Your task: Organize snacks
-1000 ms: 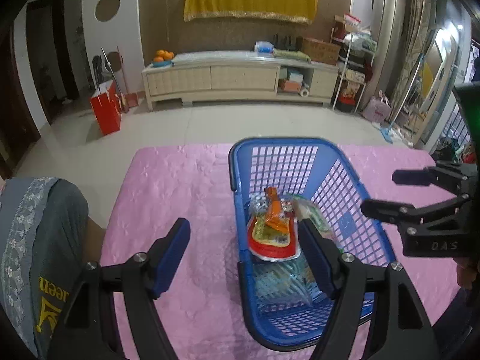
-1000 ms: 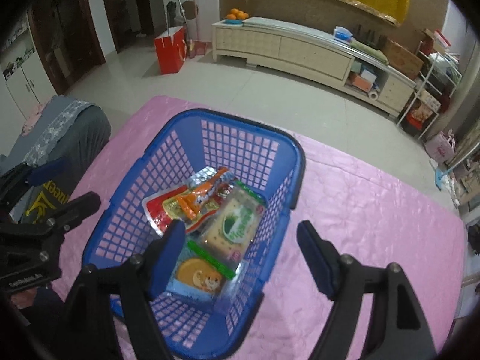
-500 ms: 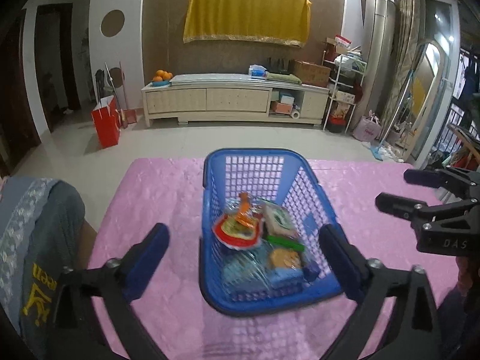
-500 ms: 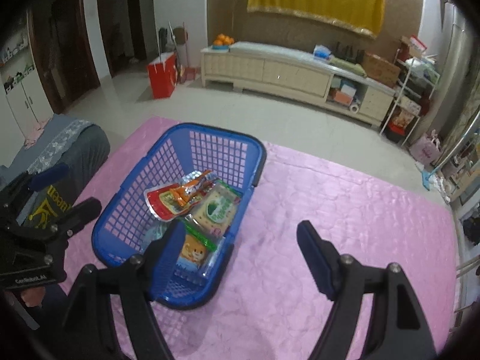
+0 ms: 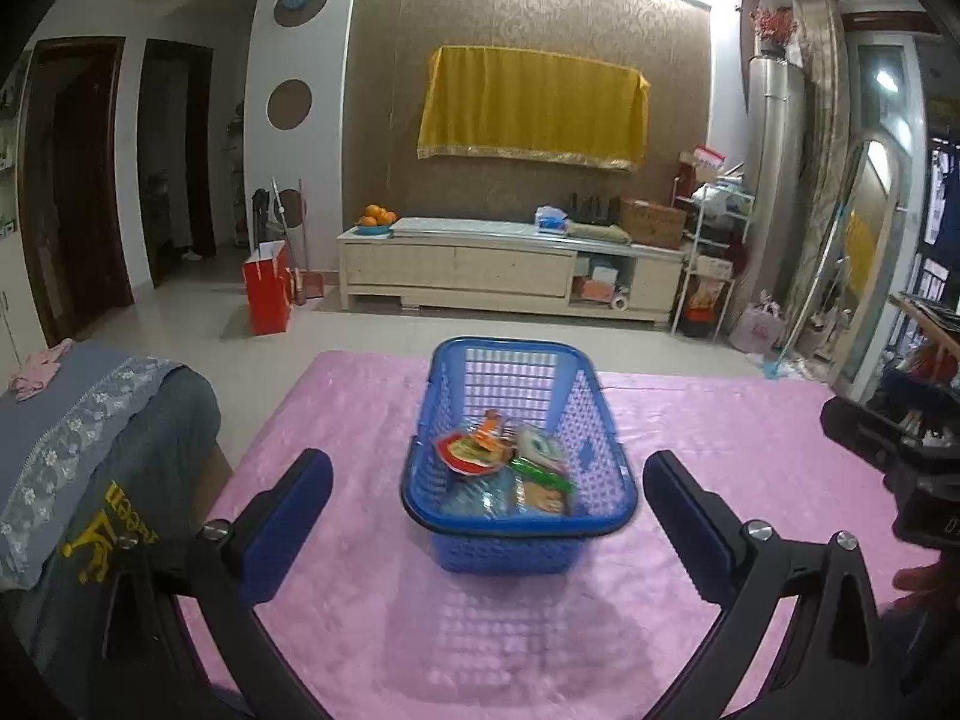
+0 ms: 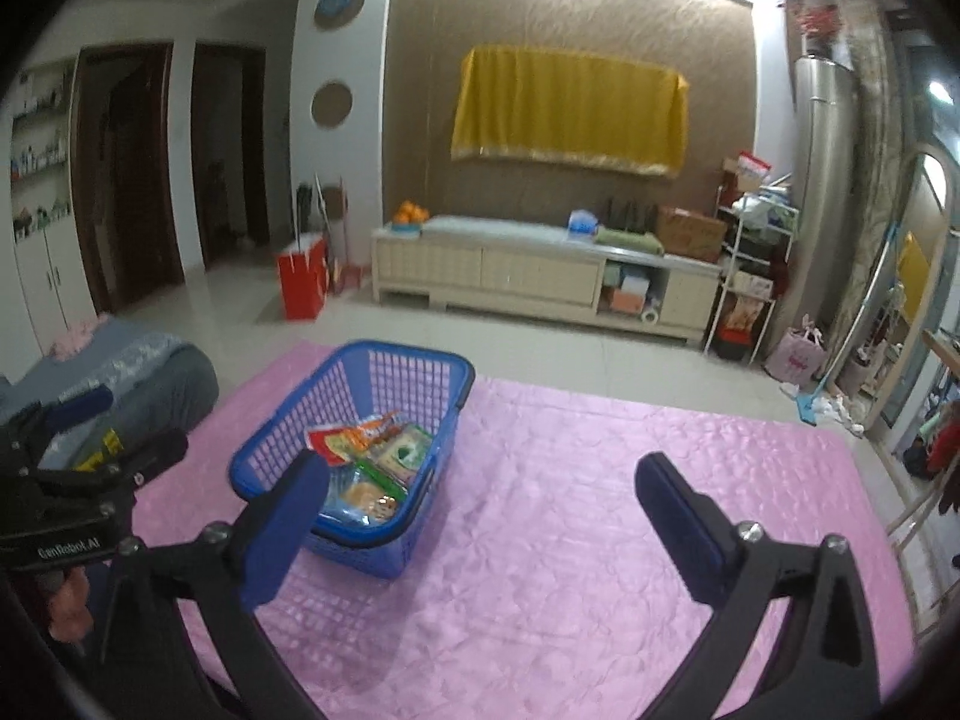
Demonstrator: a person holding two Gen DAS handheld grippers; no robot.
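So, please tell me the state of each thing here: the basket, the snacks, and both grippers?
Blue basket: upright on the pink cloth, filled.
Snack packets: all inside the basket, piled.
Left gripper: open, empty.
Right gripper: open, empty.

A yellow cloth [image 5: 533,103] hangs above a cream cabinet [image 5: 480,270], beside a red bag [image 5: 266,287].

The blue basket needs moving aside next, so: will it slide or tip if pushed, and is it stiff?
The blue basket probably slides rather than tips: it sits low and wide on the pink cloth, though the quilted cloth may bunch. Its lattice walls look like moulded plastic, so fairly stiff with some flex. With only a few flat snack packets inside, it is likely light.
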